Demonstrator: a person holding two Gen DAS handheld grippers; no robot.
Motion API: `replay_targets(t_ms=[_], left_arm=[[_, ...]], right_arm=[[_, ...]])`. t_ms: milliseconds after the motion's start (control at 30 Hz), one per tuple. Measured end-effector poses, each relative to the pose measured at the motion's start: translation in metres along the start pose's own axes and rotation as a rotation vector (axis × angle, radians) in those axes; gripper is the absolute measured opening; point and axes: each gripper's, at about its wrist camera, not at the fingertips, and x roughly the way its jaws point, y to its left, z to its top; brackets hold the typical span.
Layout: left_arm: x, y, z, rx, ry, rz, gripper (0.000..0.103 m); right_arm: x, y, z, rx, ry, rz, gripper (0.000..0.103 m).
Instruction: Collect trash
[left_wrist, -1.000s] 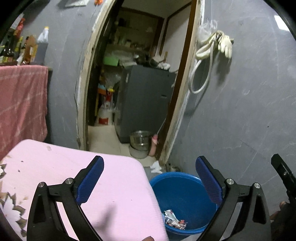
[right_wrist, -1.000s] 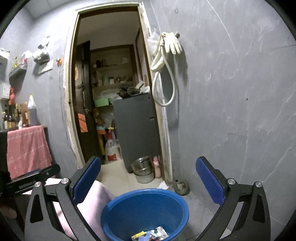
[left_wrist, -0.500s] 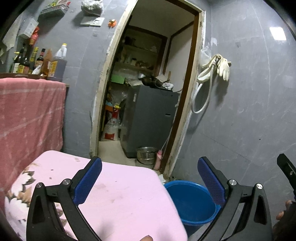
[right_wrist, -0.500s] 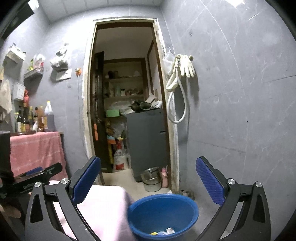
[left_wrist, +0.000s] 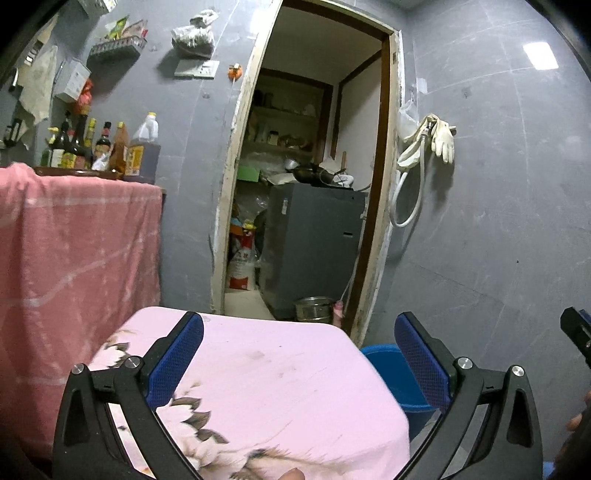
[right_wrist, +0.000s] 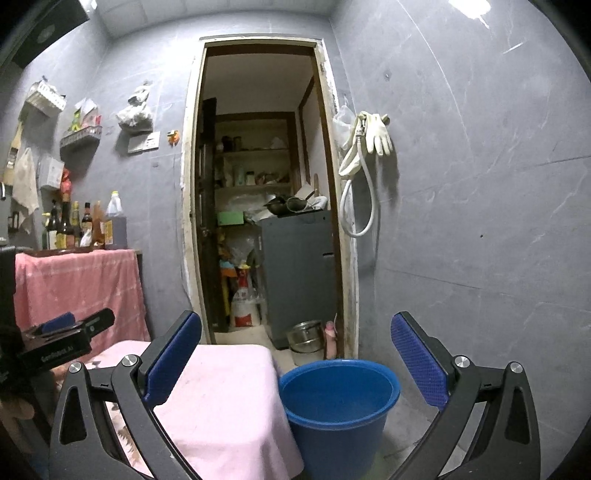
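A blue plastic bucket (right_wrist: 338, 406) stands on the floor to the right of a low table under a pink flowered cloth (right_wrist: 218, 391). From this angle its inside bottom is hidden and no trash shows. In the left wrist view only a slice of the bucket (left_wrist: 391, 373) peeks past the cloth (left_wrist: 266, 376). My left gripper (left_wrist: 299, 365) hangs open above the cloth, holding nothing. My right gripper (right_wrist: 295, 365) is open and empty too, raised above the bucket and the table's corner. The left gripper (right_wrist: 62, 332) also shows at the left edge of the right wrist view.
A doorway (right_wrist: 258, 192) opens into a storeroom with a grey appliance (right_wrist: 299, 273) and a steel pot (right_wrist: 304, 334) on the floor. A counter draped in pink cloth (left_wrist: 74, 266) carries several bottles (left_wrist: 92, 147). A hose and glove (right_wrist: 365, 147) hang on the grey wall.
Both grippers have risen and drawn back from the bucket. The wrappers seen in its bottom earlier are out of sight now. Both stayed open.
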Motion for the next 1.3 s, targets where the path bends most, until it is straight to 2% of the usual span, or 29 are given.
replay_targets(t_ms=[167, 433, 867, 1300], left_arm=[[-0.02, 0.006, -0.013, 0.013, -0.013, 0.016, 0.101], [-0.043, 0.011, -0.031, 0.017, 0.002, 0.036, 0.101], [-0.06, 0.014, -0.064, 0.075, 0.037, 0.016, 0.101], [-0.065, 0.018, -0.094, 0.063, 0.062, 0.053, 0.101]], right_arm=[[-0.022, 0.008, -0.005, 0.001, -0.012, -0.015, 0.103], [-0.04, 0.018, -0.016, -0.011, 0.018, -0.013, 0.103], [-0.042, 0.025, -0.05, -0.015, 0.077, 0.017, 0.103], [-0.04, 0.025, -0.078, -0.057, 0.133, -0.022, 0.103]])
